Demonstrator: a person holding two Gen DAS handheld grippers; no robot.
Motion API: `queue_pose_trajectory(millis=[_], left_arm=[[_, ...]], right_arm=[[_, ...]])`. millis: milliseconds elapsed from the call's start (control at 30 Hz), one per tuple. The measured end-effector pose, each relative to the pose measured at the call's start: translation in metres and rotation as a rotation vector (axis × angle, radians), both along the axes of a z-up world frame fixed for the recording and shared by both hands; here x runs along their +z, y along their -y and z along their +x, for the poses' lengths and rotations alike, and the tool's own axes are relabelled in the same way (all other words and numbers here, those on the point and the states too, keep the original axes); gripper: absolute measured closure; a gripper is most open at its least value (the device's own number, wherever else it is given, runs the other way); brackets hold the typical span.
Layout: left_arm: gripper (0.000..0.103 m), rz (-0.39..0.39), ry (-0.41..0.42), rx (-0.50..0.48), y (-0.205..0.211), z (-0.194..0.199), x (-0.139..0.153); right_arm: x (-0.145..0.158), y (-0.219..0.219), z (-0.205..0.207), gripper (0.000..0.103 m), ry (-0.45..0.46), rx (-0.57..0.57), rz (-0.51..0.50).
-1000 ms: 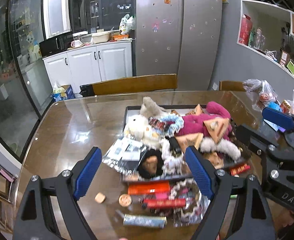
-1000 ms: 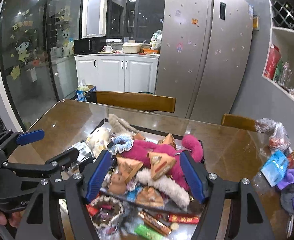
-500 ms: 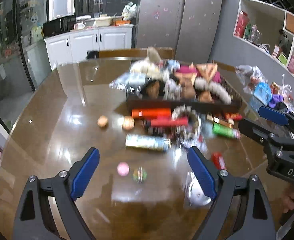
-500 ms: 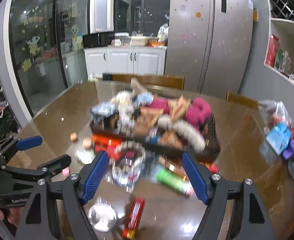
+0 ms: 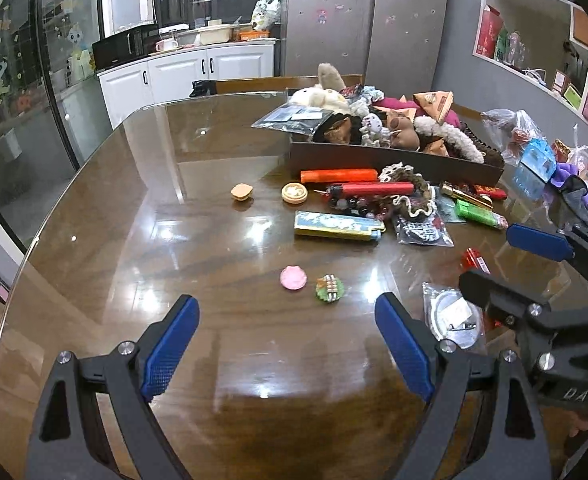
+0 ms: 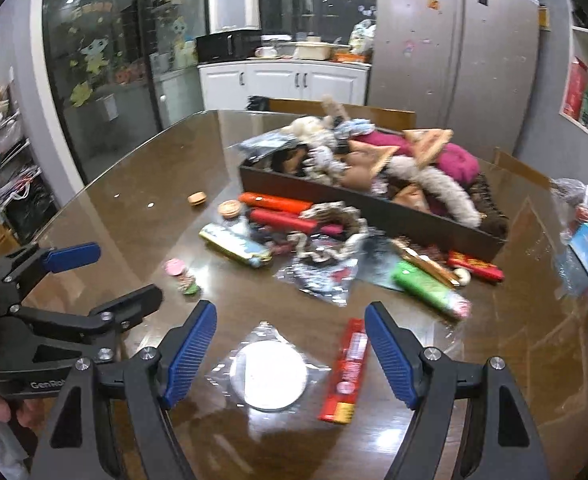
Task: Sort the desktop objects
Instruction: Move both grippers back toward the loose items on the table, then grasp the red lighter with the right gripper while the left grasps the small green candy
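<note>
My left gripper (image 5: 286,344) and right gripper (image 6: 290,350) both gape, empty; one round silver disc in clear plastic (image 6: 269,376) lies between the right's jaws, two small round erasers (image 5: 293,278) ahead of the left.

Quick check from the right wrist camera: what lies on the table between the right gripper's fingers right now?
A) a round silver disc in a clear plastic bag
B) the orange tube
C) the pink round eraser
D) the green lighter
A: the round silver disc in its clear bag lies on the table between the open fingers of the right gripper, with a red packet beside it; nothing is gripped.
</note>
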State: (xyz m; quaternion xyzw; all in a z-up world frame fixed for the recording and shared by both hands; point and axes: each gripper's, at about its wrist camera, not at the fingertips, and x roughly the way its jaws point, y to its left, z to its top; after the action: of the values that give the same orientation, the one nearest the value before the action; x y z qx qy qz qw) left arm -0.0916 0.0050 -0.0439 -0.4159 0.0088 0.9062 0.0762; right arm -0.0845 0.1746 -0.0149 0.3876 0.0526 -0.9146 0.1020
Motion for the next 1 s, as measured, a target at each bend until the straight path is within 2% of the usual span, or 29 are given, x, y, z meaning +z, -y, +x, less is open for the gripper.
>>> queue_pose_trajectory(millis=[267,400,567,800,1000], left_arm=[[0.012,0.049,0.022,-0.029,0.002,0.000,-0.011],[0.012,0.041,0.034,-0.057,-0.009,0.002,-0.017],[0.012,0.056,0.045,-0.104,-0.026,0.004,-0.019],[0.012,0.051,0.049,-0.164,-0.052,0.004,-0.020],[0.012,0.056,0.063,-0.124,-0.045,-0.006,-0.023]], right_arm=[[-0.013,0.007,0.003,0.024,0.041,0.005,-0.002],[-0.023,0.003,0.010,0.024,0.059,-0.008,0.012],[-0.025,-0.014,0.017,0.024,0.039,-0.051,0.033],[-0.036,-0.042,0.013,0.024,0.079,-0.120,0.030],[-0.042,-0.049,0.008,0.024,0.095,-0.129,0.028]])
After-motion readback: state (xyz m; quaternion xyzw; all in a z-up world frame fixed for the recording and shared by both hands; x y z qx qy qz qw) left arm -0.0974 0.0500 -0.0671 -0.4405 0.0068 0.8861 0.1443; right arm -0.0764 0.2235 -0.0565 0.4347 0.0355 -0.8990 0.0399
